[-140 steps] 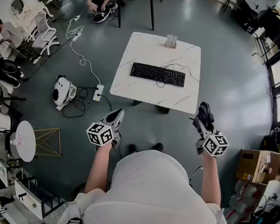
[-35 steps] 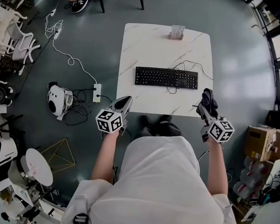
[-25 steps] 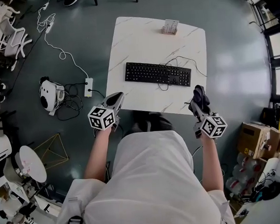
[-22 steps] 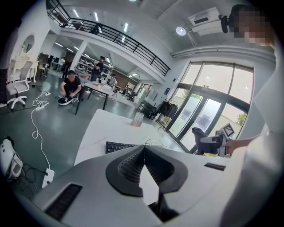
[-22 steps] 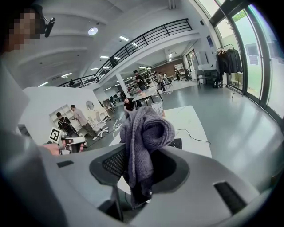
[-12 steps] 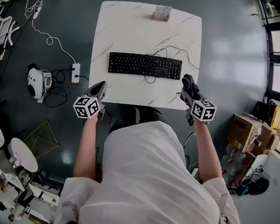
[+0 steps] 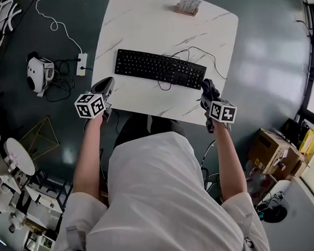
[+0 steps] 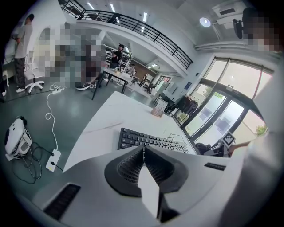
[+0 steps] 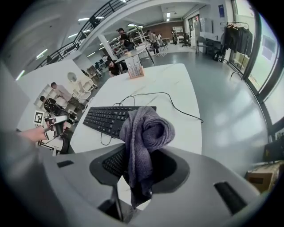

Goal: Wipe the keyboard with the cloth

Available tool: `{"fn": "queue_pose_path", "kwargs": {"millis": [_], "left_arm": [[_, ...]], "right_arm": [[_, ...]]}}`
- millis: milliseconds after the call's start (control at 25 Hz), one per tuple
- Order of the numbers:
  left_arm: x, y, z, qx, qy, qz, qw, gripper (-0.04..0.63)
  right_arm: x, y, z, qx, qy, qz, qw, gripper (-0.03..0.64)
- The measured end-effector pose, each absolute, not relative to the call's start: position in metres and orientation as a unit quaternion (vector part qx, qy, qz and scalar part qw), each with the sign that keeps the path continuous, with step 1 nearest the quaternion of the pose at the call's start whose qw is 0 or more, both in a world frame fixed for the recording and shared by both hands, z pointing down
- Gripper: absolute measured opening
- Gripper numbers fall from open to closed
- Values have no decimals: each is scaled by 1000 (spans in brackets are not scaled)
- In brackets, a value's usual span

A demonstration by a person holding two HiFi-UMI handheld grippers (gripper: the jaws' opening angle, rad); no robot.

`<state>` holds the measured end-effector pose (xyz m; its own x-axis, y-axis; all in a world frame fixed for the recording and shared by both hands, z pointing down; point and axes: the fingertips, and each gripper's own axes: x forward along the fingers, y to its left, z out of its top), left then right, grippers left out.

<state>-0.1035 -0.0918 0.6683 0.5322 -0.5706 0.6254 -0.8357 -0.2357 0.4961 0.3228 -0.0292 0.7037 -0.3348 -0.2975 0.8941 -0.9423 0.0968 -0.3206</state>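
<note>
Grey, woolly cloth (image 9: 144, 133) is hanging in a bunch from the right gripper (image 7: 206, 94). The jaws are squeezing it tight, with the top of the cloth puffing out above them and one end dangling down below.

The black keyboard (image 7: 160, 69) is lying flat across the middle of the white worktop (image 7: 140, 28), which has thin grey lines in it like marble. Its thin black cord (image 7: 195, 51) is curling in loops on the worktop behind and beside it. The cloth is sitting right by the keyboard's right end (from above, it is too hard to tell if the two are touching). The right gripper is hanging over the near right edge of the worktop.

The left gripper (image 8: 143, 148) is hanging at the near left corner of the worktop, well apart from the keyboard. Its jaws are pressing together, and nothing is sitting between them. It is pointing across the worktop towards the keyboard.

A small box (image 7: 188, 6) is standing at the far edge of the worktop, away from everything else.

The person is wearing a white top and standing close to the near side, holding one gripper out on each side. Down on the dark floor to the left, a white power strip (image 7: 81, 64) is lying with tangled wires around it. A brown cardboard box (image 7: 272, 149) is sitting on the floor to the right.
</note>
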Motion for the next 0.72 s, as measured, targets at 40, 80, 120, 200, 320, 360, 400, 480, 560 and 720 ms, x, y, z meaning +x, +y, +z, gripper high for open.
{"fn": "queue_pose_path", "kwargs": {"millis": [40, 80, 120, 200, 320, 360, 400, 480, 560, 720], "left_arm": [[-102, -96, 671, 767, -459, 157, 420, 17], [-101, -99, 674, 763, -462, 154, 424, 17], [-100, -103, 678, 759, -466, 151, 429, 17], [-101, -109, 686, 747, -478, 144, 439, 17], [-105, -114, 699, 727, -498, 135, 452, 17], [-106, -115, 702, 722, -503, 133, 455, 17], [-108, -116, 704, 718, -508, 133, 457, 18], [-110, -117, 708, 711, -514, 134, 461, 18], [-112, -116, 712, 705, -517, 133, 468, 28], [-117, -115, 718, 698, -518, 137, 474, 38]], "right_arm": [[324, -33, 710, 466, -657, 487, 338, 160], [324, -37, 717, 461, -654, 494, 340, 160], [325, -40, 724, 455, -651, 502, 341, 160], [323, -45, 736, 443, -648, 516, 343, 160], [320, -50, 749, 438, -648, 520, 343, 160], [320, -52, 752, 442, -647, 520, 340, 160], [320, -54, 755, 447, -645, 520, 337, 160], [321, -57, 759, 456, -641, 522, 329, 160], [321, -59, 761, 462, -638, 522, 327, 160], [321, -59, 765, 470, -635, 517, 329, 160]]}}
